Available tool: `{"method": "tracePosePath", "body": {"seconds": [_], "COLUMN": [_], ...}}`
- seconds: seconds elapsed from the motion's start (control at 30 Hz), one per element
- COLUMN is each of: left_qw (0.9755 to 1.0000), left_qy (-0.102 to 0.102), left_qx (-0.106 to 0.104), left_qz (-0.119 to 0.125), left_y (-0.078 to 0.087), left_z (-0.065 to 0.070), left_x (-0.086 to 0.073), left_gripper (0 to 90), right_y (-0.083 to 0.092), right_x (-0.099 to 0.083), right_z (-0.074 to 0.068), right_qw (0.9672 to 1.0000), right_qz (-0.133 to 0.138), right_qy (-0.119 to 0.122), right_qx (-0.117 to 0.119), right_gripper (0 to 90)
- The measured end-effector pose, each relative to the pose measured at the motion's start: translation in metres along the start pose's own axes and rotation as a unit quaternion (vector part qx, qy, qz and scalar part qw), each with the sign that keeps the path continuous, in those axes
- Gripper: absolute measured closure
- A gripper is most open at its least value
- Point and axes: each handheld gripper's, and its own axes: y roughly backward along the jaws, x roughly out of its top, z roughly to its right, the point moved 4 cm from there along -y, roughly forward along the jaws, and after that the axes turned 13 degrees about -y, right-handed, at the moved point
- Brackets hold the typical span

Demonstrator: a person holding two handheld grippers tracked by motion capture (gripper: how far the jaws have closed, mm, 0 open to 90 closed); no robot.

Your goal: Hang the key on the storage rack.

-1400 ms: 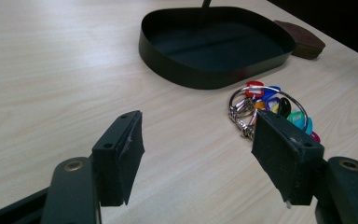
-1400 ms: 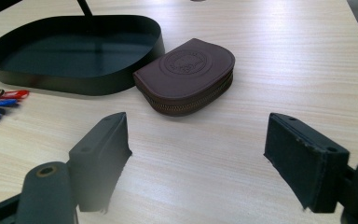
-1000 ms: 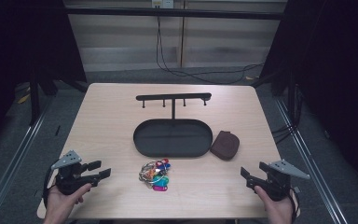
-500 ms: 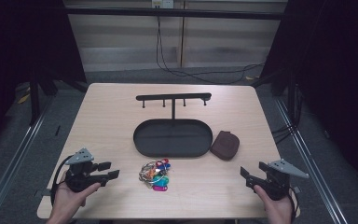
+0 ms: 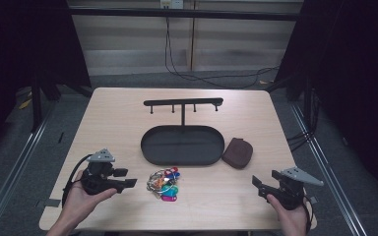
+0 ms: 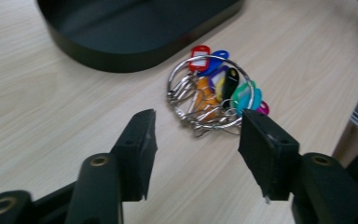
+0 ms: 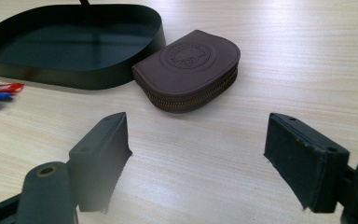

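Observation:
A bunch of keys with coloured tags on a metal ring [image 5: 163,184] [image 6: 213,95] lies on the table just in front of the black oval tray [image 5: 182,145] [image 6: 121,37] [image 7: 70,44]. My left gripper [image 5: 126,178] [image 6: 196,154] is open and points at the keys from their left, a short way off. A brown zip pouch [image 5: 237,152] [image 7: 189,67] rests against the tray's right end. My right gripper [image 5: 256,183] [image 7: 196,158] is open near the table's front right, aimed toward the pouch with nothing between its jaws.
A black T-shaped hook stand [image 5: 183,104] rises from the tray's back. The wooden table [image 5: 113,123] has bare room at the left and back. Its front edge is close to both hands. Cables run on the floor behind.
My left gripper has moved right and forward toward the keys. The right gripper has stayed in place.

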Motion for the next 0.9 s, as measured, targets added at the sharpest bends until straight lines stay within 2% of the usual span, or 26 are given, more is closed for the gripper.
{"method": "tracePosePath", "body": {"seconds": [0.03,0.1,0.13,0.17,0.23,0.4,0.47,0.57,0.7,0.8,0.9], "left_qw": [1.0,0.9998,0.9994,0.9994,0.9985,0.9945,0.993,0.9888,0.9842,0.9791,0.9741], "left_qy": [0.0,-0.004,-0.012,-0.012,-0.023,-0.038,-0.046,-0.067,-0.065,-0.071,-0.076], "left_qx": [0.0,-0.013,-0.016,-0.016,-0.022,-0.038,-0.039,-0.043,-0.057,-0.064,-0.082], "left_qz": [0.0,-0.015,-0.029,-0.029,-0.044,-0.09,-0.102,-0.127,-0.154,-0.18,-0.197], "left_y": [0.0,-0.004,-0.008,-0.008,-0.013,-0.025,-0.027,-0.032,-0.041,-0.048,-0.054], "left_z": [0.0,0.005,0.009,0.009,0.015,0.021,0.022,0.023,0.026,0.028,0.029], "left_x": [0.0,0.007,0.014,0.014,0.022,0.035,0.038,0.042,0.044,0.046,0.051], "left_gripper": [47.6,49.7,50.7,50.6,52.3,52.5,52.5,52.9,56.5,59.1,58.3], "right_y": [0.0,0.0,0.0,0.0,0.0,-0.002,-0.002,-0.003,-0.003,-0.004,-0.004], "right_x": [0.0,0.0,0.0,0.0,0.0,0.001,0.001,0.001,0.001,0.001,0.001], "right_z": [0.0,-0.001,-0.001,-0.002,-0.003,-0.003,-0.003,-0.004,-0.005,-0.005,-0.005], "right_qw": [1.0,1.0,1.0,1.0,1.0,1.0,1.0,1.0,0.9999,0.9999,0.9999], "right_qz": [0.0,0.0,0.0,0.0,0.0,-0.002,-0.003,-0.004,-0.004,-0.005,-0.006], "right_qy": [0.0,0.004,0.004,0.004,0.005,0.005,0.005,0.007,0.013,0.014,0.013], "right_qx": [0.0,0.0,0.0,0.001,0.002,0.005,0.005,0.006,0.005,0.005,0.004], "right_gripper": [21.9,21.9,21.9,21.9,22.0,22.0,22.0,22.0,22.0,22.1,22.1]}}
